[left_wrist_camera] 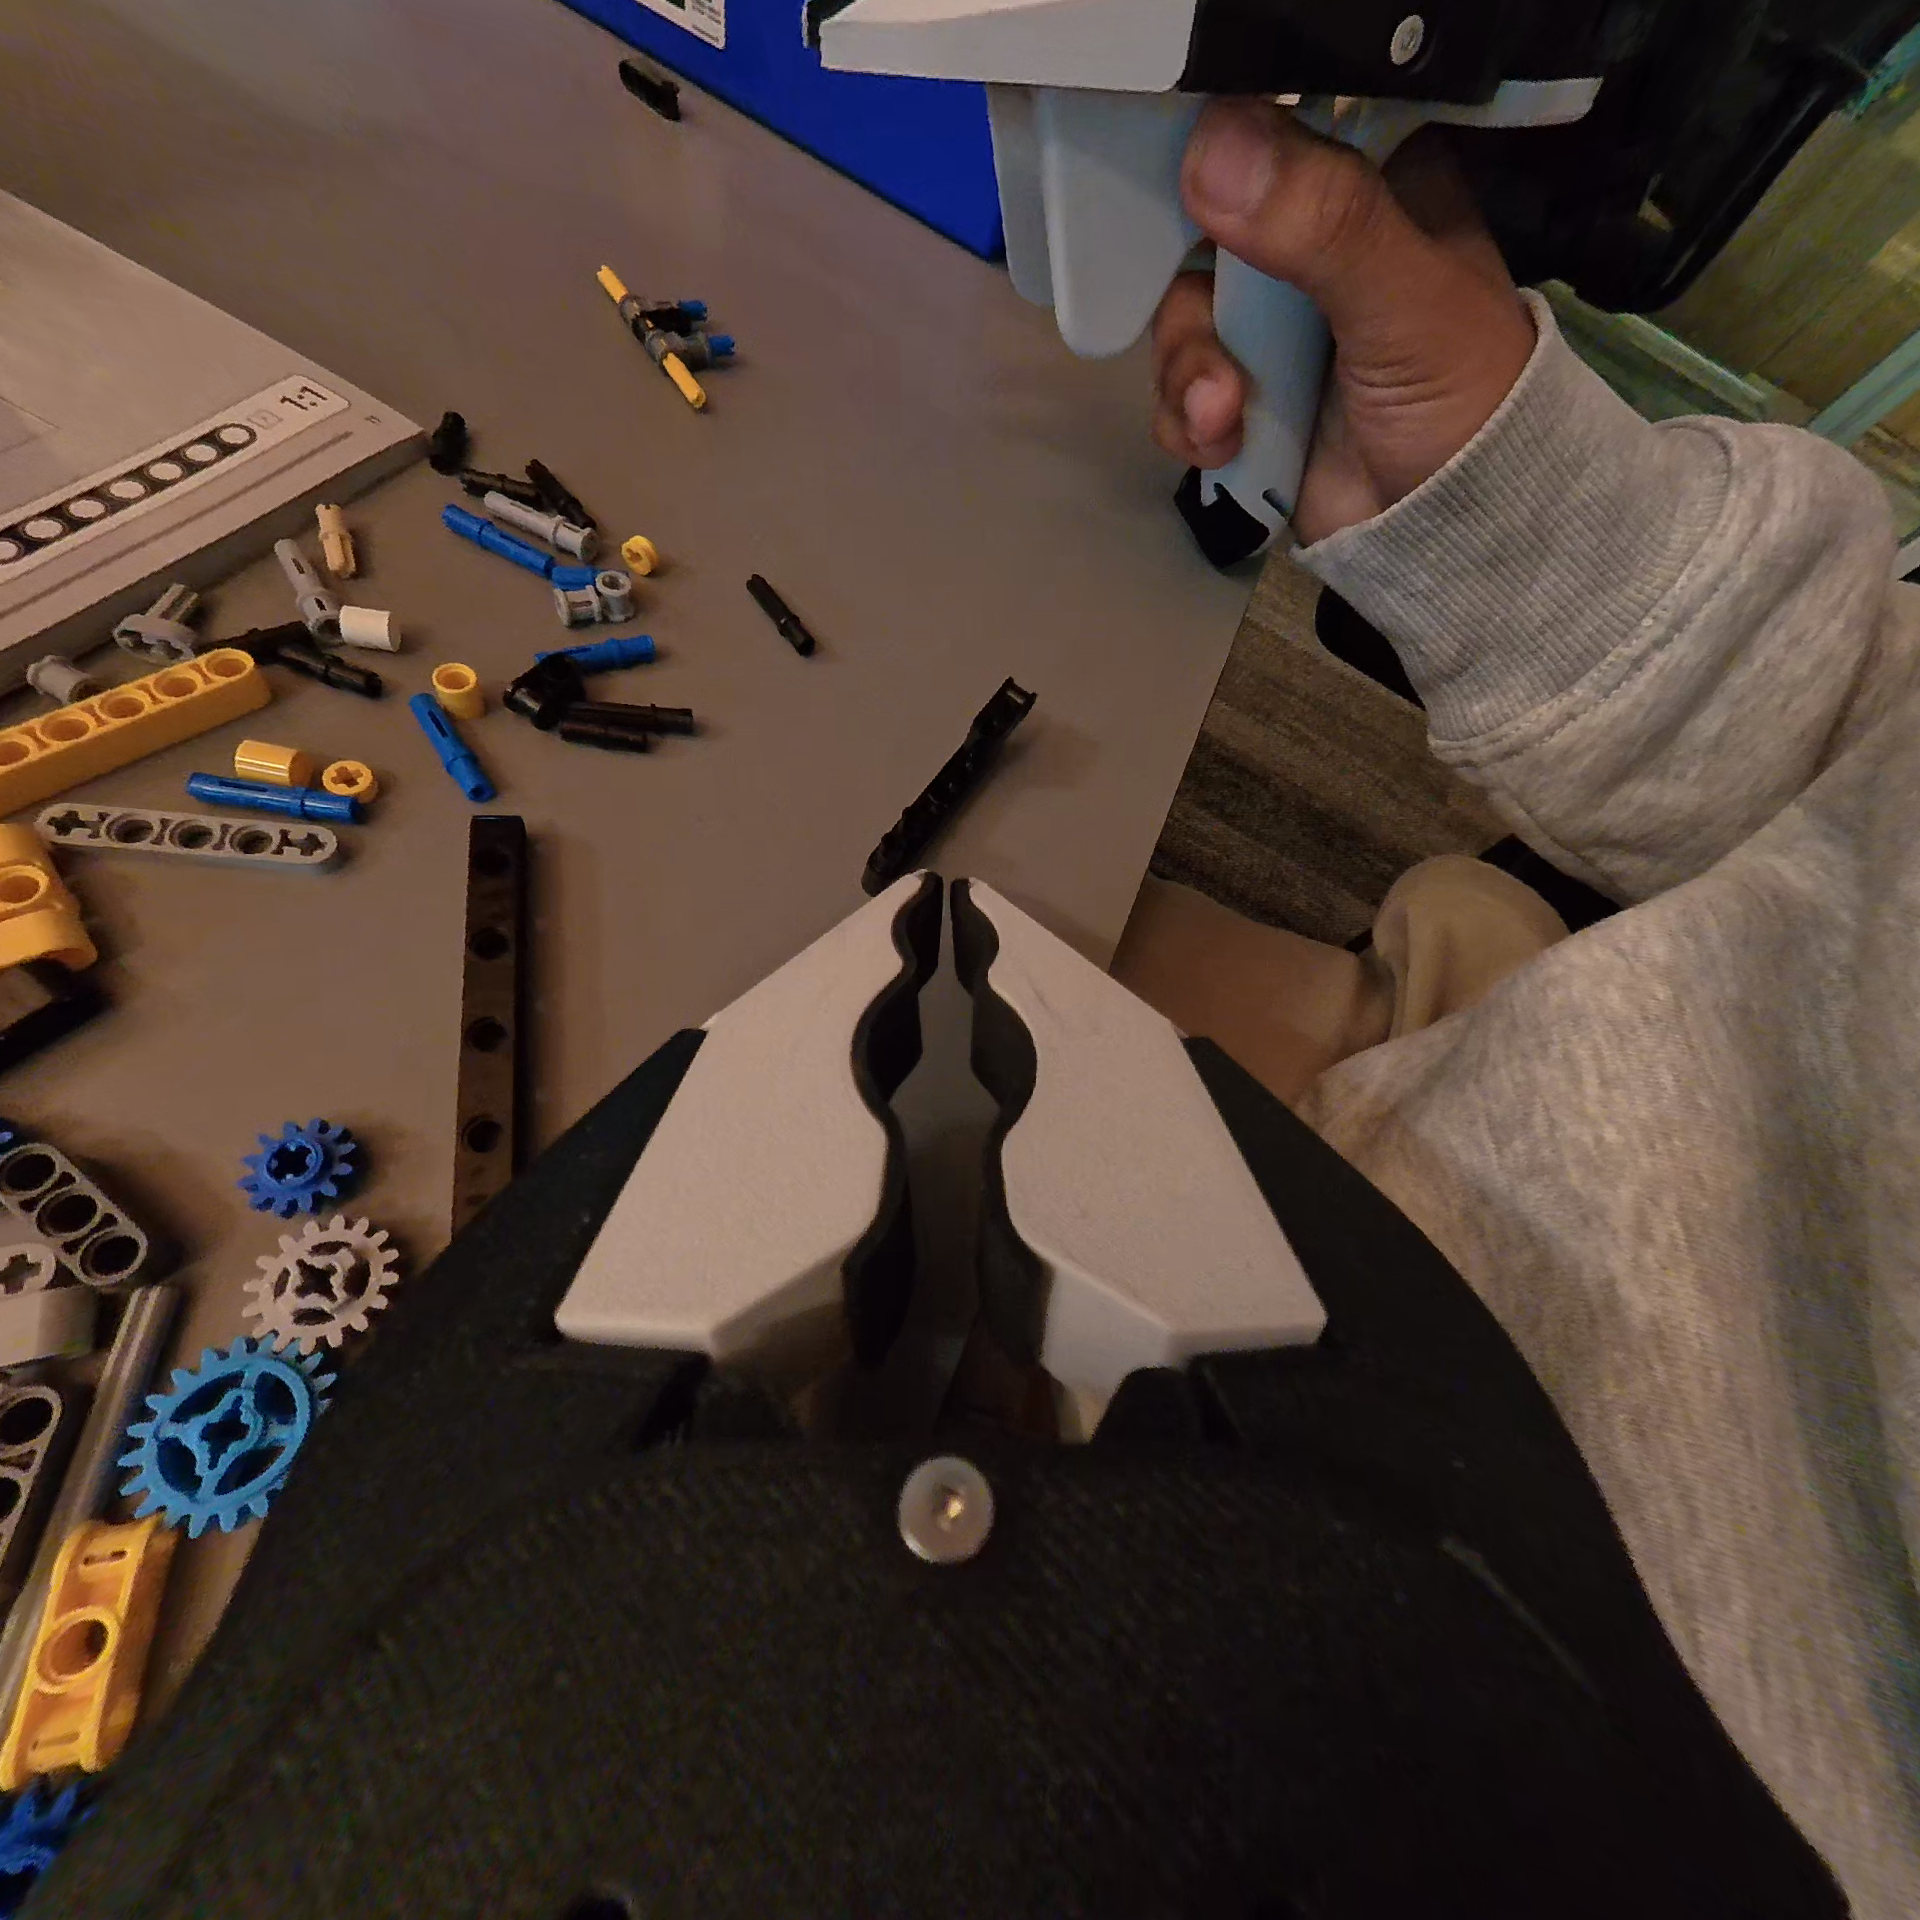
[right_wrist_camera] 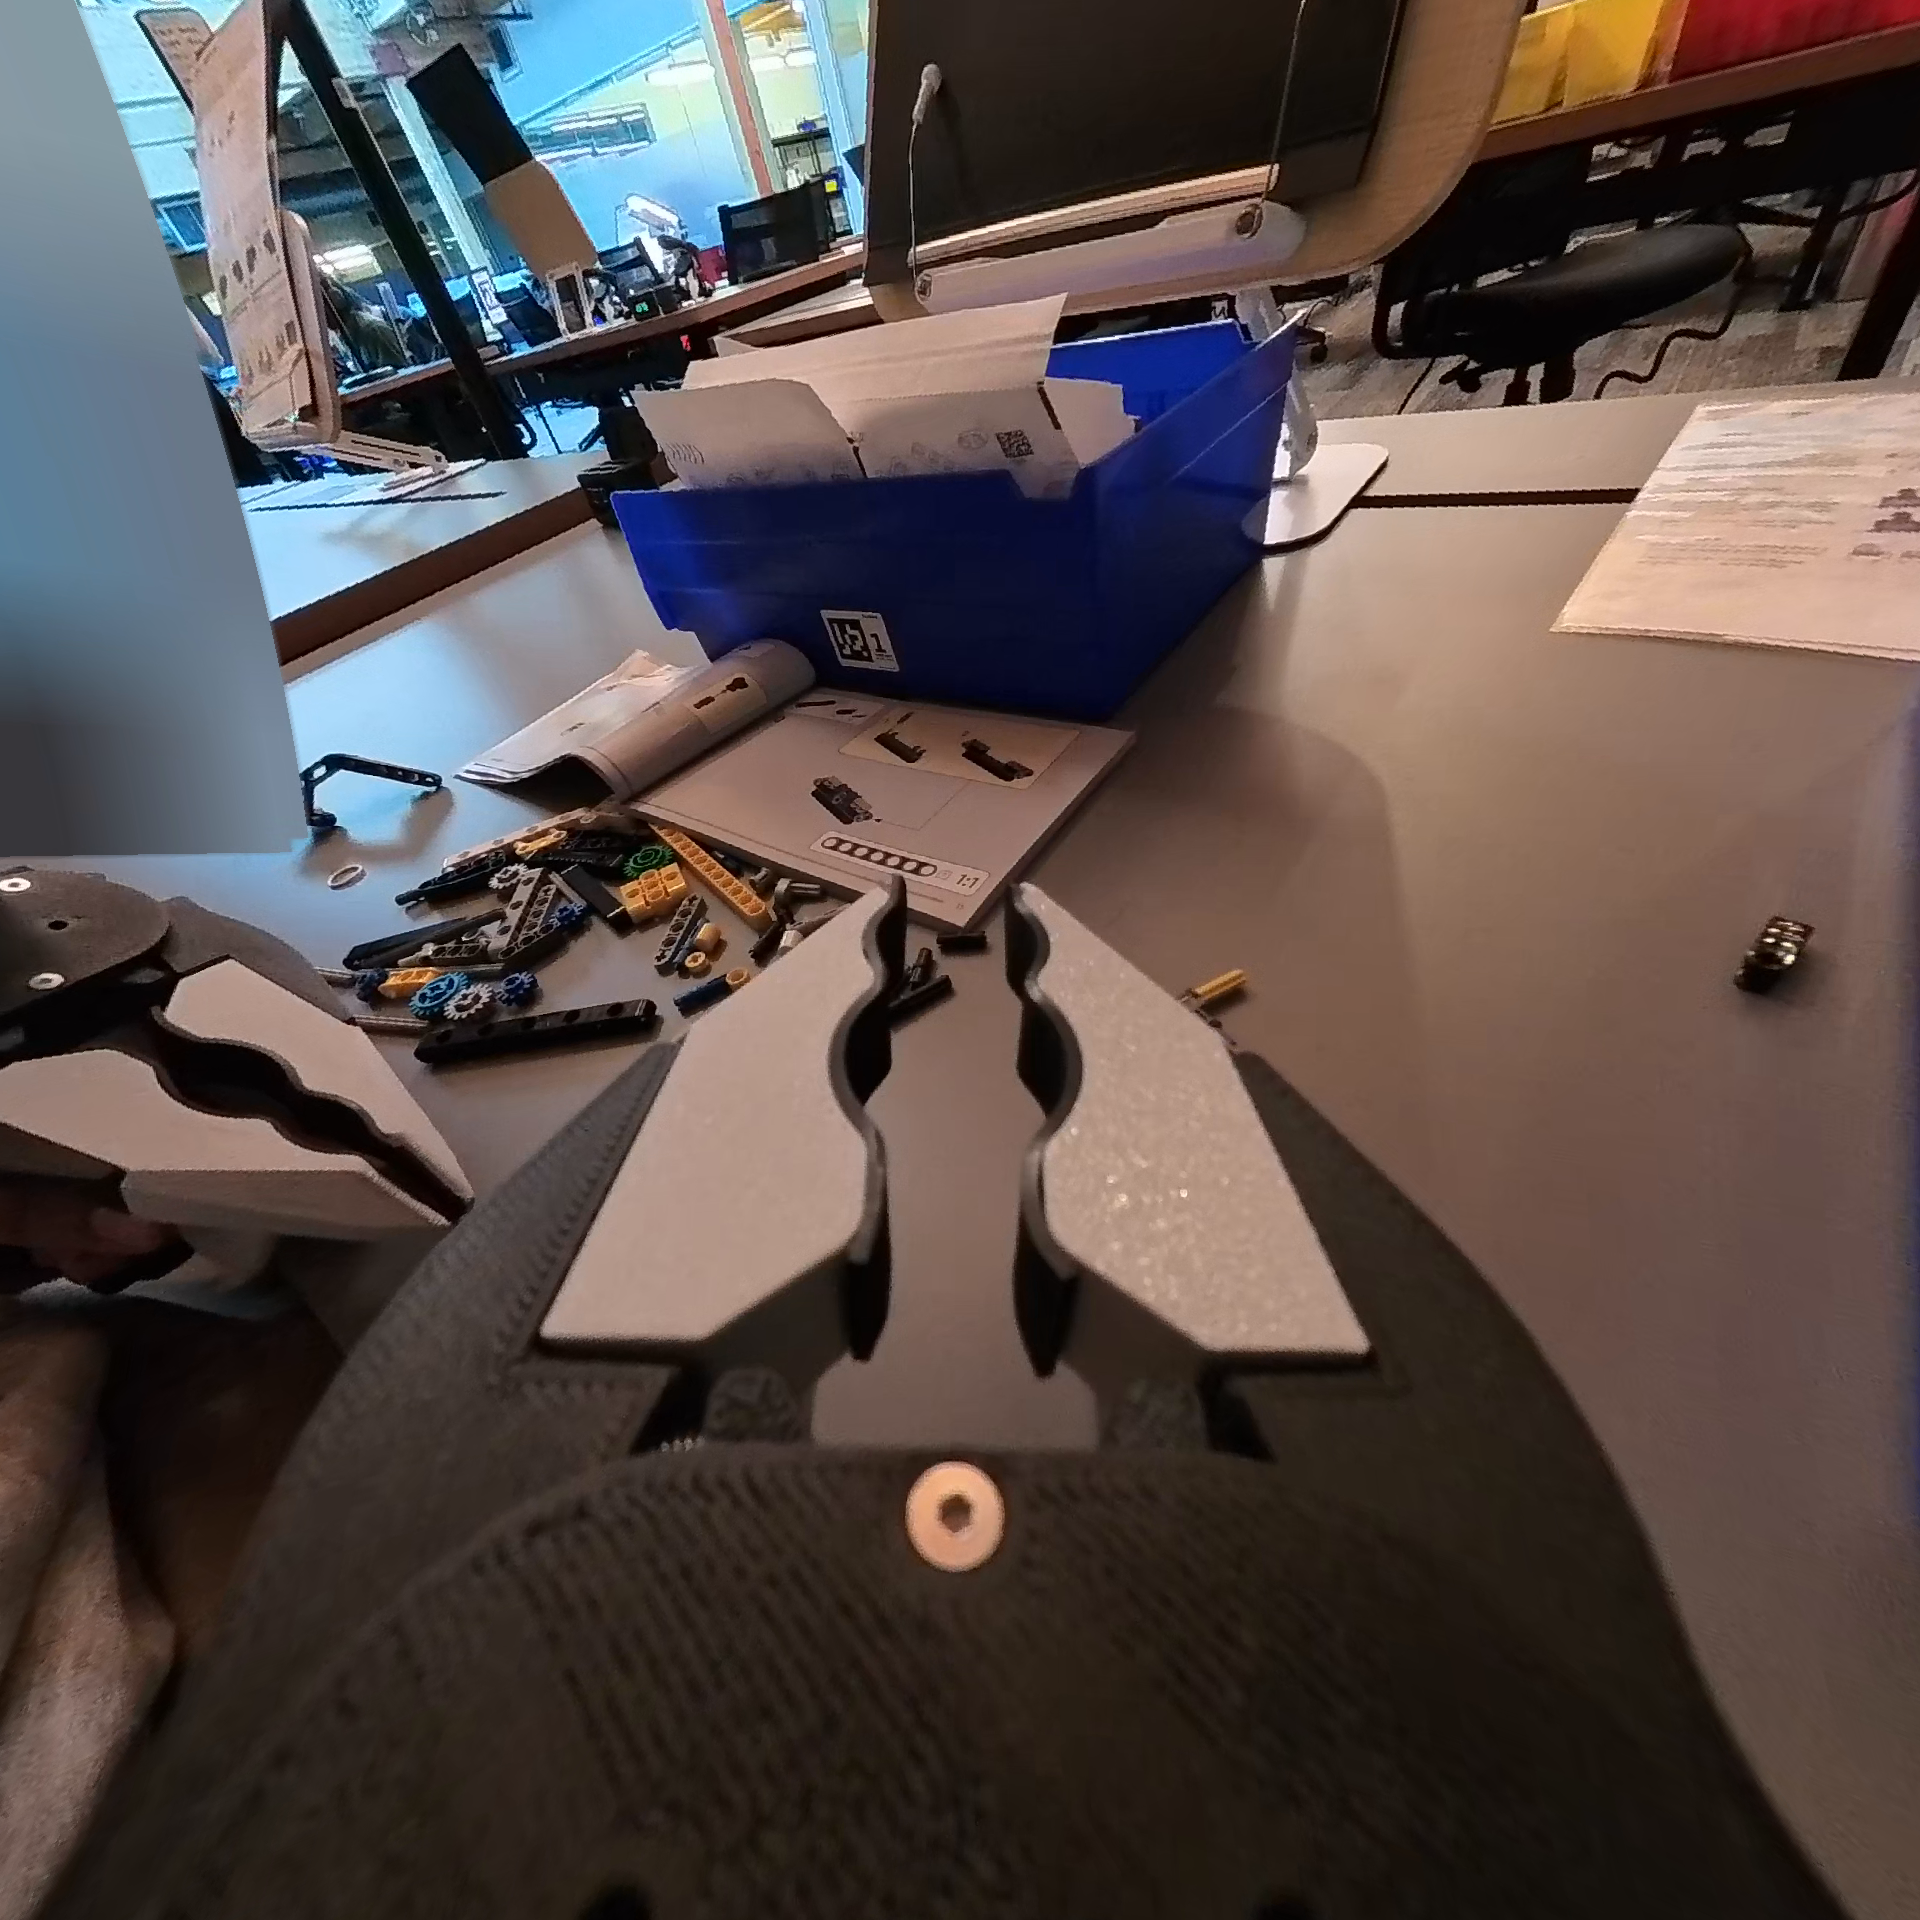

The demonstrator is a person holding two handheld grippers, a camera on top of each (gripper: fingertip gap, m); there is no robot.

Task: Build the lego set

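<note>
Loose Lego Technic parts lie on the grey table (left_wrist_camera: 883, 520): yellow, black and grey beams, blue and black pins, and gears. My left gripper (left_wrist_camera: 945, 885) is shut and empty, low over the table's near edge. A short black beam (left_wrist_camera: 951, 784) lies just beyond its tips and a long black beam (left_wrist_camera: 488, 1018) lies to its left. My right gripper (right_wrist_camera: 954, 902) is open and empty, raised above the table and pointing at the parts pile (right_wrist_camera: 582, 935) and the open instruction booklet (right_wrist_camera: 883, 800). The left gripper also shows at the left of the right wrist view (right_wrist_camera: 312, 1122).
A blue bin (right_wrist_camera: 935, 582) with papers stands behind the booklet. A small black piece (right_wrist_camera: 1771, 951) and a yellow pin (right_wrist_camera: 1216, 985) lie apart to the right. A paper sheet (right_wrist_camera: 1766, 520) lies far right. A hand (left_wrist_camera: 1371, 312) holds the right gripper's handle.
</note>
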